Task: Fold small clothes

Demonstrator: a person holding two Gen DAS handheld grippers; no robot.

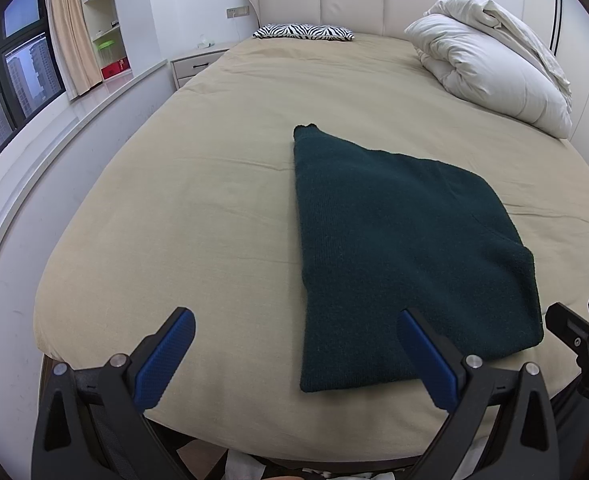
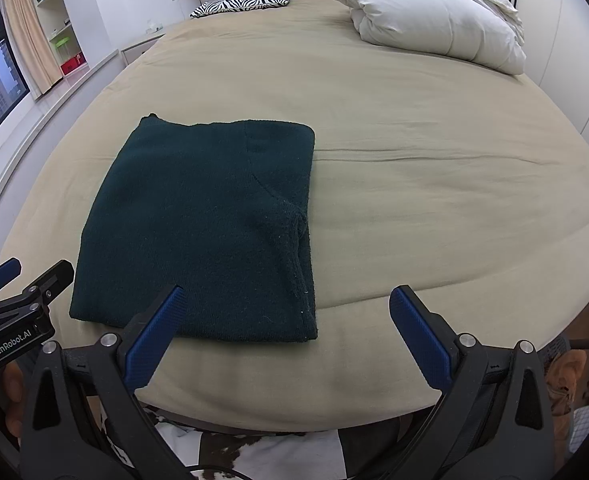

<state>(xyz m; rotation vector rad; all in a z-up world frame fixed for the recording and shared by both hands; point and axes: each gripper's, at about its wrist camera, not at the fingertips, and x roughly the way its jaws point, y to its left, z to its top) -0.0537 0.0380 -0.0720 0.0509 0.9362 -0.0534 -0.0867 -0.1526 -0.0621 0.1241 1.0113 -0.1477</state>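
From the left wrist view, the dark green garment [image 1: 406,256] lies on the bed [image 1: 198,208] as a flat, compact rectangle with several layers stacked at its near edge, so the folding looks largely done; at most one more fold or some tidying seems left. The left gripper [image 1: 296,342] is released, its blue fingers [image 1: 166,356] spread wide and holding nothing. The garment sits ahead of the right-hand finger and beyond it, its near left corner falling between the two fingers; neither finger appears to touch it. The right gripper [image 1: 582,328] shows partly at the right edge, near the garment's corner.

From the right wrist view, the garment [image 2: 202,232] lies ahead of the left-hand finger [image 2: 154,336] and stretches away to its left, its near right corner between the fingers. The right gripper [image 2: 284,330] is also released and empty, hovering low over the bed's [image 2: 434,220] near edge. The left gripper [image 2: 14,284] sits at the left, just beside the garment's near left corner.
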